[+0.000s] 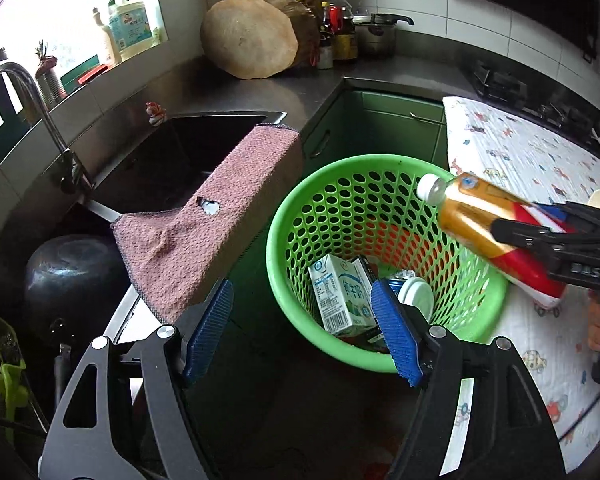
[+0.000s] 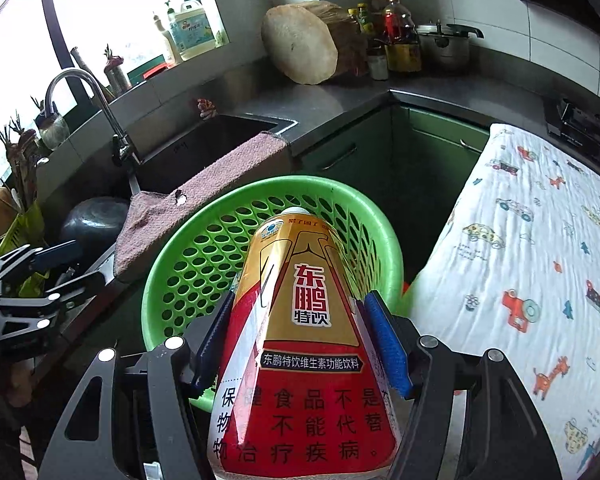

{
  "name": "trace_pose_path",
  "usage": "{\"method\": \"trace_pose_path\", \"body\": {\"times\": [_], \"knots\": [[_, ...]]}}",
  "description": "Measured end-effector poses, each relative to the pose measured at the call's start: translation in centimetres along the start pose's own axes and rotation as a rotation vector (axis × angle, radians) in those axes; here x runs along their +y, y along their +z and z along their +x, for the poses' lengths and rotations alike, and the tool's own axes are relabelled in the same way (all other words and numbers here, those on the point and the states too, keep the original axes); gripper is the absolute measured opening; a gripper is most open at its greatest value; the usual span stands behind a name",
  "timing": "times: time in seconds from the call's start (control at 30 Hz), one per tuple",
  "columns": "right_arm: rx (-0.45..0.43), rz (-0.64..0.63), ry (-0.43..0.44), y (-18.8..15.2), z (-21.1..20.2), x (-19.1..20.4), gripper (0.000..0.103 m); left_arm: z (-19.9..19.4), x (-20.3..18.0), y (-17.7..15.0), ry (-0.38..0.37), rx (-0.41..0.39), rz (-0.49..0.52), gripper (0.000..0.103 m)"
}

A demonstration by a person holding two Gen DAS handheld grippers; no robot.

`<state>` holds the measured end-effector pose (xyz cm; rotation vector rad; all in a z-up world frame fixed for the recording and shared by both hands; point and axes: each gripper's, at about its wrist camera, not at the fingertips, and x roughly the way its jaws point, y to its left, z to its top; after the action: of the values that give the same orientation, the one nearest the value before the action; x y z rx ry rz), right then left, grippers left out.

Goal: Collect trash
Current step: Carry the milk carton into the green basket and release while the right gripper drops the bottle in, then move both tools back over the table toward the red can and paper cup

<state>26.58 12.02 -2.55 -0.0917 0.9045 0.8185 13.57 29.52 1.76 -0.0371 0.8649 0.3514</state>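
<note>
A green perforated basket (image 1: 278, 276) stands on the floor below the counter. It holds a milk carton (image 1: 340, 296), a white-lidded container (image 1: 418, 298) and other scraps. My left gripper (image 1: 300, 296) hovers open just above the basket's near rim, with nothing between its blue pads (image 1: 396, 336). My right gripper (image 2: 300, 300) is shut on a gold and red drink bottle (image 2: 300, 280) with a white cap. The bottle (image 1: 472, 216) is tilted cap-first over the basket's (image 2: 260, 188) right rim, where the right gripper (image 1: 540, 236) enters from the right. The left gripper (image 2: 40, 264) shows at the left edge.
A pink cloth (image 1: 220, 216) hangs over the sink's (image 1: 180, 148) edge beside the basket. A faucet (image 1: 28, 92) and a black wok (image 1: 68, 272) are on the left. A printed white cloth (image 2: 520, 260) covers the surface on the right. A chopping block (image 1: 248, 36), bottles and a pot (image 1: 380, 32) line the back counter.
</note>
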Motion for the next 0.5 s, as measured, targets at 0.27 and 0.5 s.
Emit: {"method": "trace_pose_path", "body": {"times": [0.27,0.5], "knots": [[0.045,-0.002,-0.005,0.6,4.1,1.7,0.064,-3.5,0.9,-1.2,-0.022,-0.054,-0.037,0.073],[0.035,-0.001,0.023,0.4,4.5,2.5,0.068,-4.8,1.0,-2.1,-0.055,-0.084,-0.07,0.075]]}}
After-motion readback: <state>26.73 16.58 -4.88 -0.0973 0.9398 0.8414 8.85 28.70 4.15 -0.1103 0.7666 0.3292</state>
